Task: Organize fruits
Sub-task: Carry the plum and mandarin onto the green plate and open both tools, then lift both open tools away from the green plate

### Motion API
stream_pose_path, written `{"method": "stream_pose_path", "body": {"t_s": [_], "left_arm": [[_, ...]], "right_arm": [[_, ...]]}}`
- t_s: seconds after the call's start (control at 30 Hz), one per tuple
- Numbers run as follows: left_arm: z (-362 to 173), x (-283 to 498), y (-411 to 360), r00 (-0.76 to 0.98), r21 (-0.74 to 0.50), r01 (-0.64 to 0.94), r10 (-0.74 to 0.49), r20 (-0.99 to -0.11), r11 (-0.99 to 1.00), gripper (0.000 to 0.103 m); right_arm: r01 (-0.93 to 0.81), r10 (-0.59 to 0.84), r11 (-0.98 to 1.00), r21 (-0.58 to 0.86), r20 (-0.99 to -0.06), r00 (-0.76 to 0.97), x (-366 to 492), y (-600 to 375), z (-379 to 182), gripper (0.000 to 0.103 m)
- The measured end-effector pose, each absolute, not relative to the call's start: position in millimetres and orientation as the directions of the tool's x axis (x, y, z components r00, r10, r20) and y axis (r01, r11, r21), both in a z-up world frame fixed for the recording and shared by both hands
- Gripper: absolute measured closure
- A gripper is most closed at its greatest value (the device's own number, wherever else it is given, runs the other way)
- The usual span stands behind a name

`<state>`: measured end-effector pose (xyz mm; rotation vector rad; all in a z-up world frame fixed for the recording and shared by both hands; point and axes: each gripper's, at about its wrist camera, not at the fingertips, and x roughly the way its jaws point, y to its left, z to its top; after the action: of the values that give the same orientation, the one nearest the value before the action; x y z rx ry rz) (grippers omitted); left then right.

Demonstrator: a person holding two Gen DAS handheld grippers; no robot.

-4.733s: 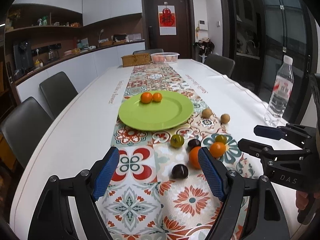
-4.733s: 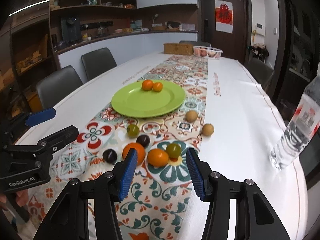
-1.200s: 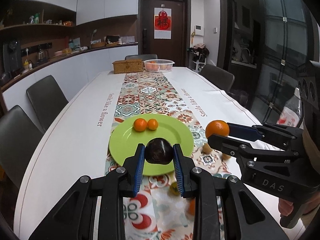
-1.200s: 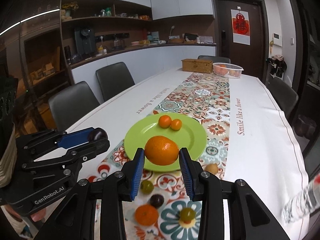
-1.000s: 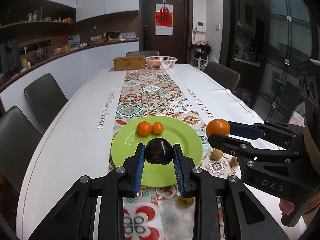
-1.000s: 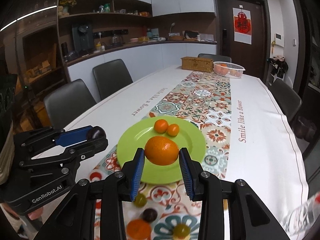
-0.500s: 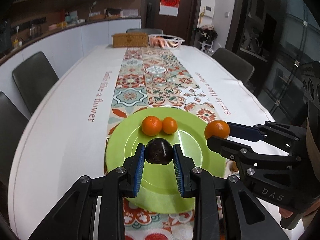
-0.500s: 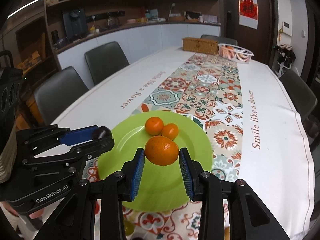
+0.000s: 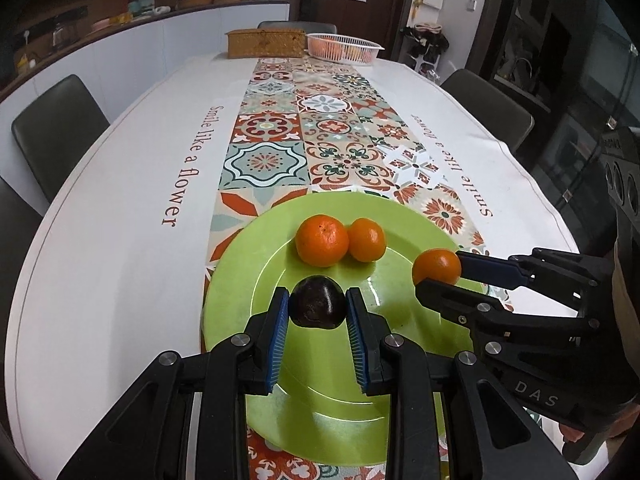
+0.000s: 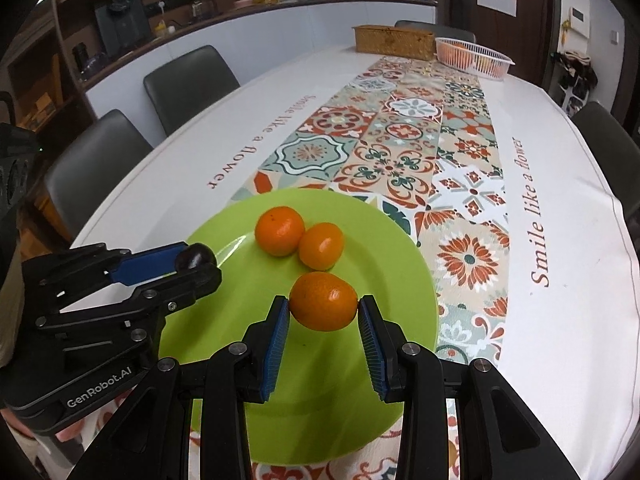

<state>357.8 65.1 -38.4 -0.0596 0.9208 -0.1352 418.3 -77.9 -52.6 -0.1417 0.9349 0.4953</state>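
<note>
Though paired, left wrist only: plum (image 9: 317, 306)

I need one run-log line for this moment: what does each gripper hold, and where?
left gripper: shut on dark plum | right gripper: shut on orange | both above green plate | plate holds two oranges

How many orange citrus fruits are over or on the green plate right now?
3. Two small orange mandarins lie touching on the round green plate; a third is gripped by the right gripper. Basket fruit excluded.
</note>
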Motion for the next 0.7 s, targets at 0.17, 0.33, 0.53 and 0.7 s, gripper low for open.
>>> {"method": "stream_pose_path", "body": {"t_s": [0.17,0.33,0.53,0.7], "left_arm": [[-34.1,353.5,63.9,0.606,-0.082,0.095,-0.123,-0.786,0.992,0.065],[-21.1,339.9,65.7,0.627,-0.051,0.084,-0.093,-0.774,0.995,0.064],[2.7,312.8,58.2,0.669,-0.019,0.07,-0.061,-0.741,0.997,0.058],[21.4,286.7,49.2,0.697,-0.031,0.076,-0.075,-0.713,0.997,0.055]], "right_arm": [[-0.461,0.335,0.884,0.081,-0.797,0.502,416.9,-79.7,-53.3,0.065],[-0.457,0.339,0.886,0.076,-0.779,0.527,405.9,-88.7,-42.6,0.064],[-0.465,0.363,0.882,0.08,-0.743,0.562,381.7,-102.2,-20.2,0.064],[-0.487,0.394,0.87,0.078,-0.704,0.59,355.6,-109.2,1.1,0.064]]}}
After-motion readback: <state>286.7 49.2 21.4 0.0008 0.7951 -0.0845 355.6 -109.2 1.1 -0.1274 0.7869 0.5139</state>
